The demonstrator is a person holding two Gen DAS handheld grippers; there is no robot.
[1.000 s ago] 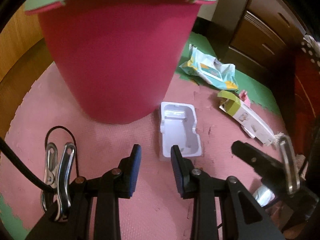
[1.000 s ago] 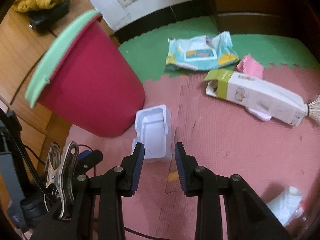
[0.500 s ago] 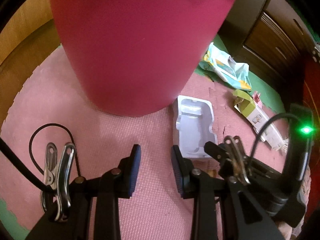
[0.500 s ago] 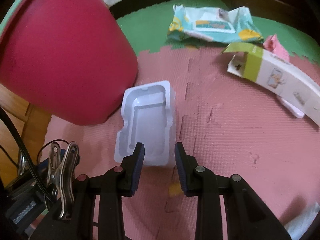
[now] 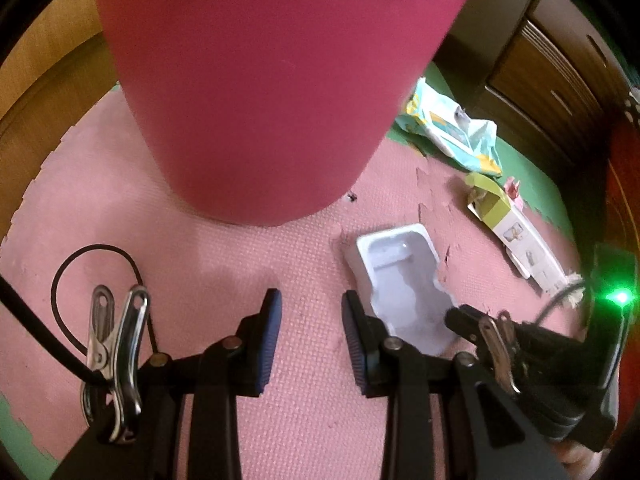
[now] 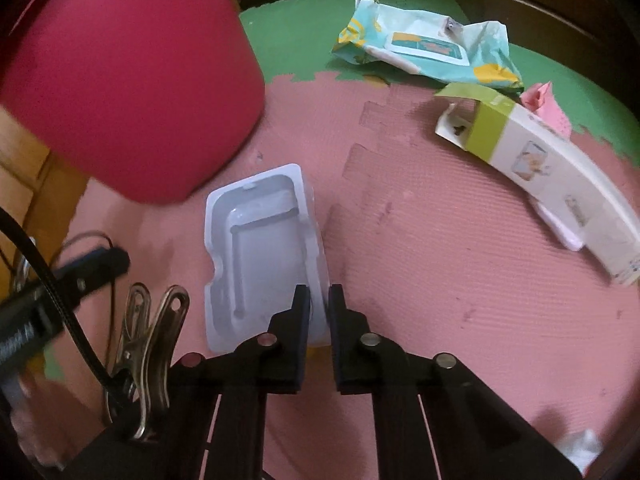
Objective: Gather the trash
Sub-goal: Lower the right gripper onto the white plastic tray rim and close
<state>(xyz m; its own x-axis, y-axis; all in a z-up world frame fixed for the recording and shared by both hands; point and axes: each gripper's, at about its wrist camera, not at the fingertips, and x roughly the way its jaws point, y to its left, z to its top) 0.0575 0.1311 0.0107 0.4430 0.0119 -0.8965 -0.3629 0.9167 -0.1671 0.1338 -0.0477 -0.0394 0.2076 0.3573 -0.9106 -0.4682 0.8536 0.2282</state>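
A white plastic tray (image 6: 260,240) lies open side up on the pink foam mat (image 6: 440,280), just beside the red trash bin (image 6: 120,80). My right gripper (image 6: 320,304) straddles the tray's right wall. Its jaws are closing, with that wall pinched between the pads. In the left wrist view the same tray (image 5: 400,276) sits right of my left gripper (image 5: 310,312). That gripper is open over bare mat, with nothing between its fingers. The right gripper (image 5: 480,328) reaches the tray's near end. The bin (image 5: 260,80) towers straight ahead.
A teal wipes pack (image 6: 424,52) lies on the green mat at the back. A white and green carton (image 6: 540,164) and a pink paper scrap (image 6: 548,104) lie to the right. Crumpled white wrapping (image 6: 580,440) shows at the lower right. Dark wooden drawers (image 5: 560,60) stand behind.
My right gripper has come down onto the tray and its jaws have narrowed around the right wall. My left gripper sank a little toward the bin's base, then kept still.
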